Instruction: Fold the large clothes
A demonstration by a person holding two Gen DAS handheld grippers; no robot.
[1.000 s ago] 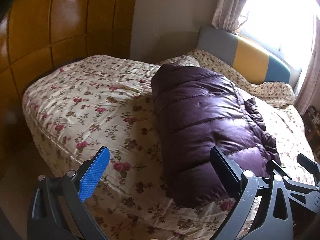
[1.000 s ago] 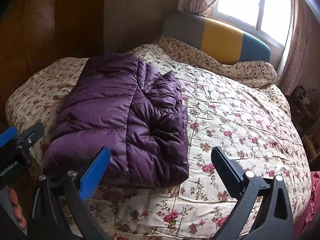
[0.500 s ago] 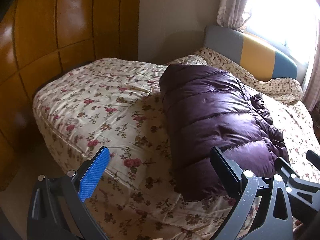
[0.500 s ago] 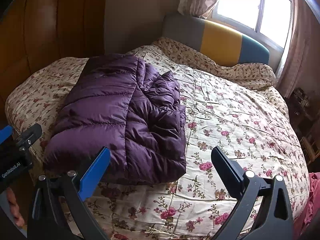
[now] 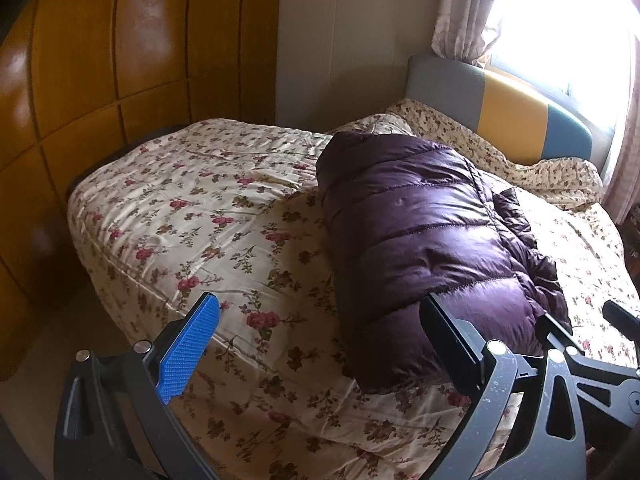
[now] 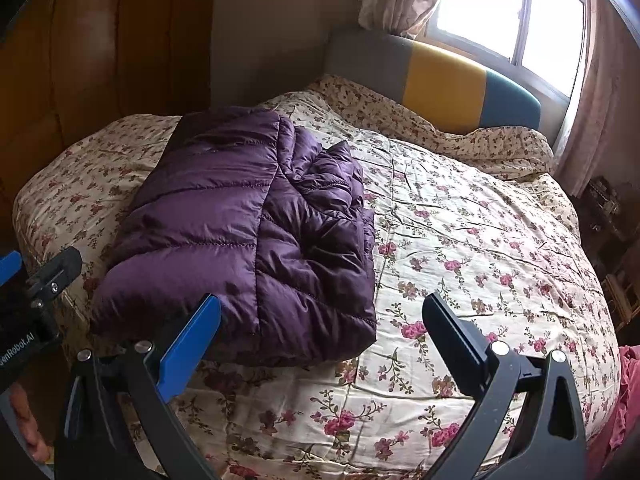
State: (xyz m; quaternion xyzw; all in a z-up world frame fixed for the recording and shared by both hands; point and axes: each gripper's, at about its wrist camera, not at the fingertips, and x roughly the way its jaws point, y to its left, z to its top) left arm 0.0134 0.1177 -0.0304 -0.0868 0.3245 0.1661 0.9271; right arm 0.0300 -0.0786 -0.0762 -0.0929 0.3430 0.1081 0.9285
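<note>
Floral bed (image 6: 460, 240): folded purple jacket (image 6: 240, 240) lies beyond gaping, empty left tongs (image 5: 320, 344).

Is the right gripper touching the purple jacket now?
Apart. In the right wrist view the right gripper is open and empty, held back from the purple jacket, which lies folded on the bed, and floral cover shows between the fingers.

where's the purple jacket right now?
The purple puffer jacket lies folded on the floral bedspread, toward the bed's wardrobe side and near its foot edge. It sits left of centre in the right wrist view and right of centre in the left wrist view.
</note>
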